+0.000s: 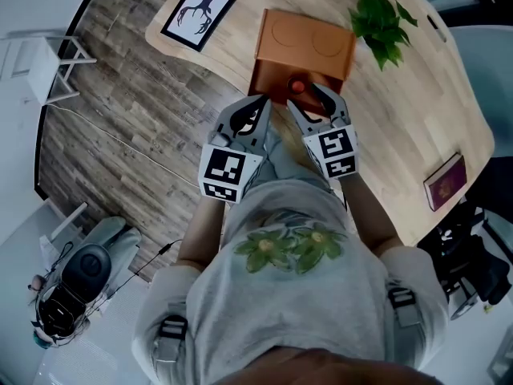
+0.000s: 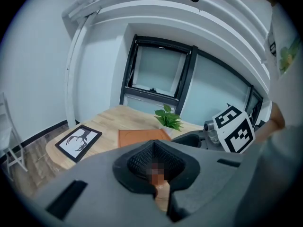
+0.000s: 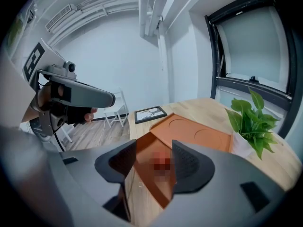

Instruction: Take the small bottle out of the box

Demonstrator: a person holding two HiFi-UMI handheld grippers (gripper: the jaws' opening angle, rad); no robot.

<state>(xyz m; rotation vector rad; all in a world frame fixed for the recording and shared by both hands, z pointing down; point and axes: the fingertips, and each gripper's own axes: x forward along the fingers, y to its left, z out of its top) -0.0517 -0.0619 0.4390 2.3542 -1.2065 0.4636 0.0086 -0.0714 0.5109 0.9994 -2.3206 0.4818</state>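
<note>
A: Head view, looking down. An orange box (image 1: pixel 268 77) sits at the near edge of the wooden table (image 1: pixel 417 119). Its lid (image 1: pixel 307 40) lies open and flat, with two round recesses in it. The small bottle (image 1: pixel 296 87), red cap up, stands inside the open box, just at the tips of the right gripper (image 1: pixel 307 96).

B: What does the right gripper view add?

A: The right gripper (image 3: pixel 154 162) has its jaws wide apart, pads on nothing. The inside of the box shows between them, with a reddish patch too blurred to make out. Only the head view shows the cap clearly.

B: And the left?

A: The left gripper (image 2: pixel 156 167) has its jaws closed together with nothing between them. In the head view it hangs just beside the box's near left corner.

B: Is anything seen in one view only?

A: The window (image 2: pixel 156 74) shows only in the left gripper view. The dark red book (image 1: pixel 445 181) at the table's right edge shows only in the head view. The plant (image 1: pixel 381 18) and the framed picture (image 1: pixel 198 14) show in all three.

B: Any writing?

A: None I can read. The marker cubes (image 1: pixel 228 173) carry only black-and-white squares. The picture is a black branching figure on white. The book's gold mark is too small to read.
</note>
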